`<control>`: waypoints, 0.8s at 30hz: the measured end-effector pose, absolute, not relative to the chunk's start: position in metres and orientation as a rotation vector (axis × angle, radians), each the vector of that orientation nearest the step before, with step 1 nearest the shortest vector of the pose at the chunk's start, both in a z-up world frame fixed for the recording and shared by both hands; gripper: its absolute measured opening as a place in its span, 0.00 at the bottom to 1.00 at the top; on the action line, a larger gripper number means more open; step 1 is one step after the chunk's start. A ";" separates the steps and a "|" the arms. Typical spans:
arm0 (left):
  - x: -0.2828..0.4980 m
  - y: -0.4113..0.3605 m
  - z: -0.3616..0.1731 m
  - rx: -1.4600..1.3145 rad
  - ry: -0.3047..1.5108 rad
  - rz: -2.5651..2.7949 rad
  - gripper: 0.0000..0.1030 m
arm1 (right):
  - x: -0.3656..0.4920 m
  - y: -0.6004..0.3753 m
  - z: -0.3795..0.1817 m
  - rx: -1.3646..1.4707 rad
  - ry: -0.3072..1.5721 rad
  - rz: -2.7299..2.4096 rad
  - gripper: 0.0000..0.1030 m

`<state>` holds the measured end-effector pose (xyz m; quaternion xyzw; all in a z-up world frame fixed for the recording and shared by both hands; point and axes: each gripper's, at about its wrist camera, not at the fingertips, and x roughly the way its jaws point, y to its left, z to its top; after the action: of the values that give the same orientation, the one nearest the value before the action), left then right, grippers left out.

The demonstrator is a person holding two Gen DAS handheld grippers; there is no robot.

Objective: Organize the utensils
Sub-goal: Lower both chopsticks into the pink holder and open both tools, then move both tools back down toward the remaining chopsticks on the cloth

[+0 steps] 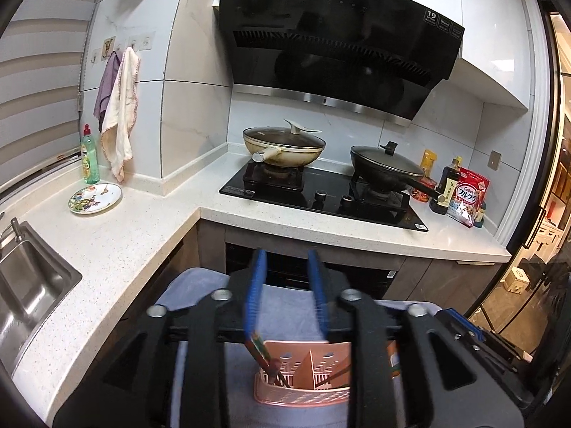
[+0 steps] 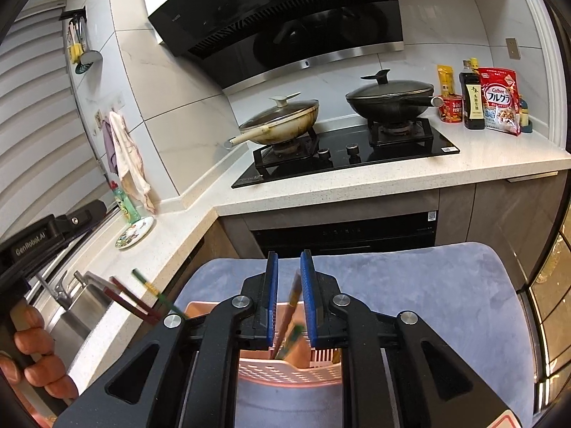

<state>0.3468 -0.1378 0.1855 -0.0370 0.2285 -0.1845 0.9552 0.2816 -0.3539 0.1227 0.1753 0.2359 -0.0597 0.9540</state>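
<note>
Beside the stove [image 2: 342, 149], a "Calbee" bag [image 2: 499, 101] (red); both grippers [image 1: 287, 292] [image 2: 289, 299] parted, clamping nothing.

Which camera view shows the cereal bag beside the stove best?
The right wrist view: the cereal bag stands upright on the counter, its front print sharp and unblocked. In the left wrist view the bag is smaller, near the right edge, partly behind the soy sauce bottle.

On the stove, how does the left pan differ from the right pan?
The left pan is cream with a stained outside; the right pan is black. The left pan's lid has a pale knob, the right pan's a dark one. In the right wrist view, the left pan's handle points left, the right pan's points right. Both are lidded and sit on burners of the same black stove.
</note>
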 end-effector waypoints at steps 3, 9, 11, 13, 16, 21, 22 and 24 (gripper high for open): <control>0.339 -0.135 0.190 -0.072 0.452 -0.367 0.37 | 0.274 -0.355 0.129 0.359 0.466 -0.122 0.15; 0.311 -0.128 0.198 -0.043 0.426 -0.356 0.52 | 0.244 -0.350 0.141 0.341 0.448 -0.113 0.15; 0.298 -0.125 0.199 -0.027 0.420 -0.350 0.54 | 0.228 -0.345 0.144 0.326 0.441 -0.110 0.16; 0.283 -0.120 0.197 -0.010 0.428 -0.347 0.54 | 0.213 -0.340 0.145 0.315 0.440 -0.104 0.19; 0.260 -0.111 0.189 0.012 0.445 -0.340 0.54 | 0.188 -0.330 0.141 0.293 0.453 -0.094 0.22; 0.220 -0.091 0.159 0.041 0.501 -0.322 0.54 | 0.139 -0.312 0.115 0.280 0.520 -0.075 0.22; 0.214 -0.088 0.153 0.046 0.511 -0.315 0.54 | 0.129 -0.310 0.107 0.289 0.540 -0.071 0.22; 0.202 -0.080 0.137 0.047 0.553 -0.315 0.54 | 0.113 -0.304 0.091 0.304 0.574 -0.060 0.22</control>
<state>0.2018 -0.0800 0.1373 0.0230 0.2719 -0.1547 0.9495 0.1126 -0.3044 0.0914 0.1492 0.2821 -0.0293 0.9473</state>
